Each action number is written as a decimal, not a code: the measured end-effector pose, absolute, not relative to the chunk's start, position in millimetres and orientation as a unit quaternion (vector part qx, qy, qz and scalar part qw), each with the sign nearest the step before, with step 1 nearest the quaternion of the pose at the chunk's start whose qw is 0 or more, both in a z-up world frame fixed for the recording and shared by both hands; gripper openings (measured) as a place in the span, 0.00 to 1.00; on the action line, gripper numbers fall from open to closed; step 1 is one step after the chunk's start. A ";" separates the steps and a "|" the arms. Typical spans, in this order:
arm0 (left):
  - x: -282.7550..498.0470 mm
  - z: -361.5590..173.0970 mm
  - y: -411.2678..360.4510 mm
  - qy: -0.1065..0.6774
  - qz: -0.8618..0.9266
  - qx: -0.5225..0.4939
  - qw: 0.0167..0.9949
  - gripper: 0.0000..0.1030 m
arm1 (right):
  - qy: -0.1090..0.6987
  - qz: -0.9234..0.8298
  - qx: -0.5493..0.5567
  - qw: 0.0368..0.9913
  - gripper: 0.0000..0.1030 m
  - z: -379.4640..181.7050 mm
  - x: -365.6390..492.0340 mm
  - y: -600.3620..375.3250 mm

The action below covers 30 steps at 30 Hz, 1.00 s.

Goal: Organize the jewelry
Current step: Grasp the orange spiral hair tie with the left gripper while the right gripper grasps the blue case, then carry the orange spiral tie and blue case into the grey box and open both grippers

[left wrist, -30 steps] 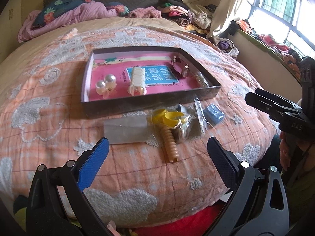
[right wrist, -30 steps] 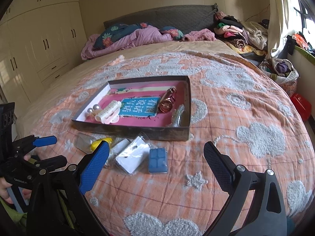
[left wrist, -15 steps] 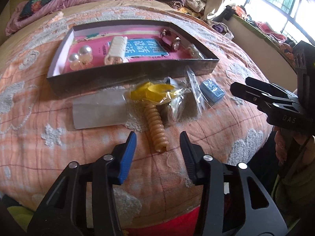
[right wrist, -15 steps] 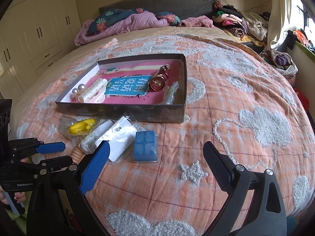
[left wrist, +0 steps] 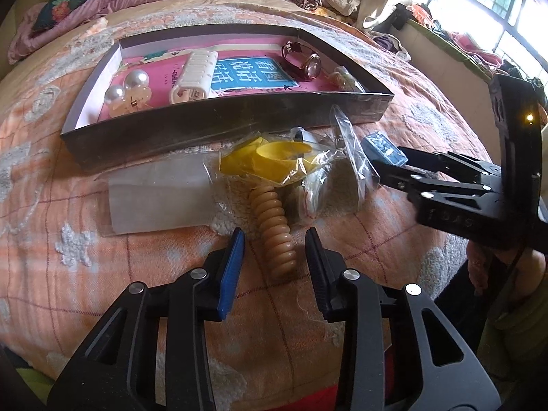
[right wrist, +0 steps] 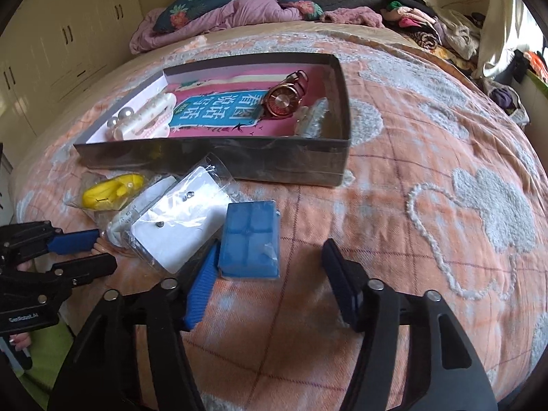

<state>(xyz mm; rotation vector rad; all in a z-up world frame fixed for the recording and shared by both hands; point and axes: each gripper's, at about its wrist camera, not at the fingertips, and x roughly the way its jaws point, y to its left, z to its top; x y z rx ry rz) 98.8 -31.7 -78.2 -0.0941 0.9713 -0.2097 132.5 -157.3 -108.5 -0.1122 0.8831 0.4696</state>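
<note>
Risk lies with both closing grippers: left gripper (left wrist: pixel 274 257) straddles the beige coil bracelet (left wrist: pixel 275 236), unpinched, at six o'clock from the box (left wrist: pixel 219 120); right gripper (right wrist: pixel 270 274), ungripped, may shove the blue case (right wrist: pixel 250 239) sideways.

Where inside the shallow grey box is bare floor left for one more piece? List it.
In the shallow grey box, the pink floor between the white ribbed clip and rose-gold watch is free. Crowded: the left end with the pearl earrings, and the right end by the clear wrapped piece.
</note>
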 end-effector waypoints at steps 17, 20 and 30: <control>78.6 -61.5 -29.6 0.440 -0.110 -0.025 0.891 0.10 | 0.394 0.242 -0.021 0.886 0.30 -98.7 125.1 -174.5; 70.5 -52.2 -23.9 0.432 -0.108 -0.035 0.895 0.10 | 0.385 0.246 -0.015 0.890 0.30 -91.5 121.3 -177.6; 48.5 -23.6 -9.5 0.403 -0.095 -0.050 0.909 0.10 | 0.352 0.260 -0.010 0.899 0.30 -68.6 107.4 -175.5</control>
